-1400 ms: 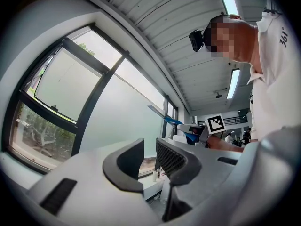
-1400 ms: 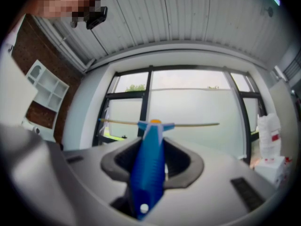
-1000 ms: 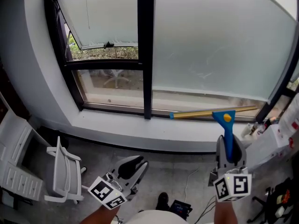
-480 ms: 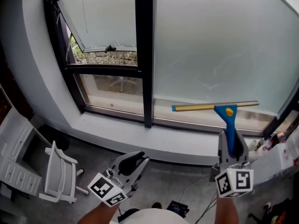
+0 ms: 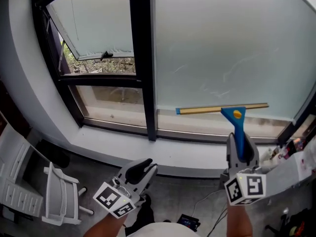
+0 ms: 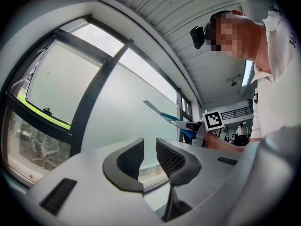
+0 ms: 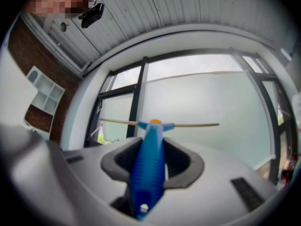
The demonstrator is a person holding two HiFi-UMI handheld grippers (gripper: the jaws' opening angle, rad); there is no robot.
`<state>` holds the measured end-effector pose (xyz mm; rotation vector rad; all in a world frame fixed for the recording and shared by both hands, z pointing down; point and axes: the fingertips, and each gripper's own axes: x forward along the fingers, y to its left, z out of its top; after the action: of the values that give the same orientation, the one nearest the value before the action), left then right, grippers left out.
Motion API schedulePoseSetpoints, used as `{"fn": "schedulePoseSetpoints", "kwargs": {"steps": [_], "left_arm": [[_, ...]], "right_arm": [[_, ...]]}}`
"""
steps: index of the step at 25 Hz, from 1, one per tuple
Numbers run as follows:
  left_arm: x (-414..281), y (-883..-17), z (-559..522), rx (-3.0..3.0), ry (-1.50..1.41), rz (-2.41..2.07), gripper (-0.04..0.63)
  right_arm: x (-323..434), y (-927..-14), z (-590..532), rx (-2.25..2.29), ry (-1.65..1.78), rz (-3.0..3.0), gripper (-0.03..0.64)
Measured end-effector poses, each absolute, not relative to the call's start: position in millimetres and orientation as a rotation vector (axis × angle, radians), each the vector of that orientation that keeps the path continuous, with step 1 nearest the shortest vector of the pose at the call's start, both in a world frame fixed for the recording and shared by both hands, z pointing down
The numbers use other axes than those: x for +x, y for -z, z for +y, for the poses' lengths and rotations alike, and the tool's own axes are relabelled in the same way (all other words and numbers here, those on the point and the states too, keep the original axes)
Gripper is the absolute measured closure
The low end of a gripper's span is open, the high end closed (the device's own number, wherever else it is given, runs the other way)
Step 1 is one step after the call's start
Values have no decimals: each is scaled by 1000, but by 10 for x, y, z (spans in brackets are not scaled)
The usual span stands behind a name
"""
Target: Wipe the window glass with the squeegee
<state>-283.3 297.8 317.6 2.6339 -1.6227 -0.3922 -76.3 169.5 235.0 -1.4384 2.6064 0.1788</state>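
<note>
frosted window (image 5: 222, 43) fills the upper right, a black post (image 5: 140, 58) at its left. tilted-open pane (image 5: 94, 23) upper left. pale sill (image 5: 98, 141) below. white chair (image 5: 57, 196) on grey floor (image 5: 187, 196), lower left.

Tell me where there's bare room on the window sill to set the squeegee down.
The white sill is bare below the black mullion and along to the left wall, and also under the squeegee held in the right tool. Its right end looks crowded with small items.

Grey left gripper (image 5: 146, 166) and right gripper (image 5: 241, 141), black ribbed fingers (image 6: 171, 157), black-and-white cubes (image 5: 245, 187), white shirt (image 6: 278, 81)
</note>
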Motion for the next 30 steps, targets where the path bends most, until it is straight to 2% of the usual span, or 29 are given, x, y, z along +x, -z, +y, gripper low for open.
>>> {"fn": "schedulePoseSetpoints", "kwargs": {"steps": [19,30], "left_arm": [[-3925,-2866,1038,2793,363,-1387,492],[-3980,-2926,434,2800,346,-1322,492]], "right_arm": [[-1785,-2255,240,-1697,-187,2464,463],[-1947,-2263,-353,-1769,-193,2468,463]]}}
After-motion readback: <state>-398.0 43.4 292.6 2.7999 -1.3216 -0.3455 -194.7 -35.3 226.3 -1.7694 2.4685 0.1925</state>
